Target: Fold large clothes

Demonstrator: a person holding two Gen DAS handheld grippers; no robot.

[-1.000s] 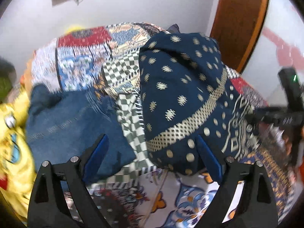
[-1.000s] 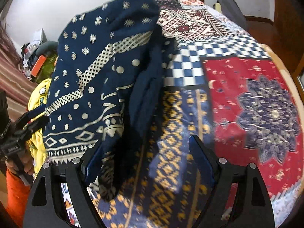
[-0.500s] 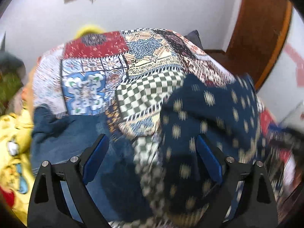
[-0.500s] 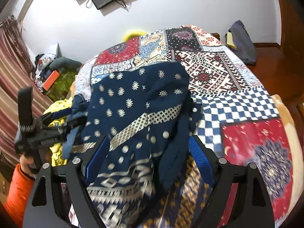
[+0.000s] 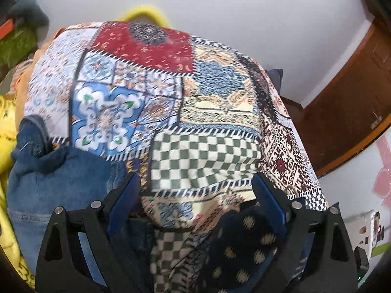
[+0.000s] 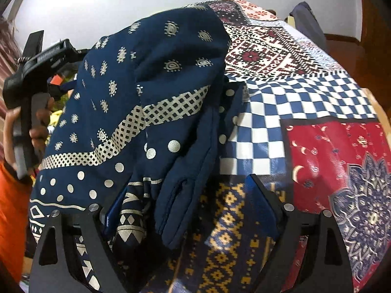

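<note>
A large navy garment with gold print (image 6: 136, 112) lies in a bunched heap on the patchwork bedspread (image 6: 305, 112). My right gripper (image 6: 180, 210) is open; the garment's lower folds lie between its fingers, not clamped. My left gripper (image 5: 195, 193) is open above the bedspread (image 5: 202, 156), with a corner of the navy garment (image 5: 239, 249) low between its fingers. The left gripper also shows in the right wrist view (image 6: 36, 78), held in a hand at the left edge, beside the garment.
Blue denim clothes (image 5: 53, 183) lie at the left on the bed, with yellow cloth (image 5: 7, 127) beyond them. A dark bag (image 6: 305, 26) sits at the far corner. A wooden door (image 5: 347, 102) stands at the right.
The left gripper tilted up and forward, so the navy garment dropped to the bottom of its view. The right gripper moved back down close to the garment.
</note>
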